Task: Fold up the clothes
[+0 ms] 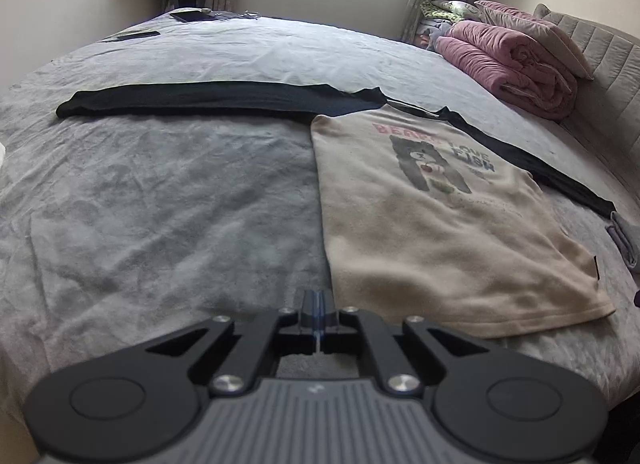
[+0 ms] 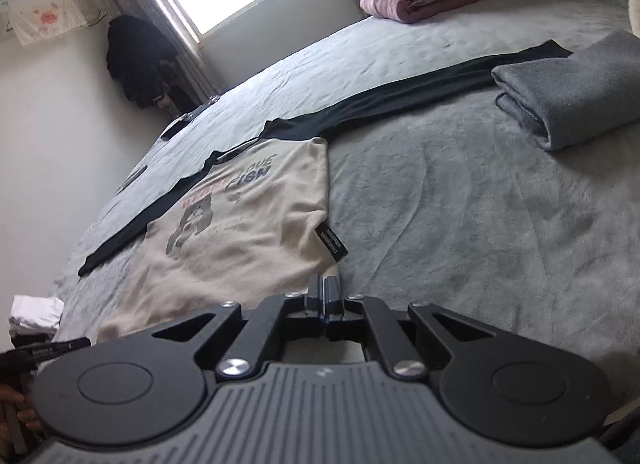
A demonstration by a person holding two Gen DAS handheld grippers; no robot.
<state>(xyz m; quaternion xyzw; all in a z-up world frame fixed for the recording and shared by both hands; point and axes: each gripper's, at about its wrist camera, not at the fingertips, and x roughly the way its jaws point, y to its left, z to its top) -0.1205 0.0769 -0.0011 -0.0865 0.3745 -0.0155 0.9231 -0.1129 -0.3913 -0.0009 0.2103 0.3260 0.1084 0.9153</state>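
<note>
Both grippers, left gripper point(image 1: 318, 300) and right gripper point(image 2: 326, 292), hover closed and empty near the hem. Raglan shirt point(image 1: 432, 224) lies flat, black sleeves point(image 1: 200, 98) outspread. Folding would begin with a sleeve.

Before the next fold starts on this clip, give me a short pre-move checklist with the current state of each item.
1. Shirt lies flat, print side up, on the bed: ok.
2. Both black sleeves spread out to the sides, left sleeve and right sleeve: ok.
3. Left claw empty and shut, near the hem's left corner: ok.
4. Right claw empty and shut, near the hem corner with the black tag: ok.
5. Folded grey cloth clear of the right sleeve: not ok, it sits at the cuff; overlap cannot tell.
6. Claws open for a grasp: not ok.
</note>
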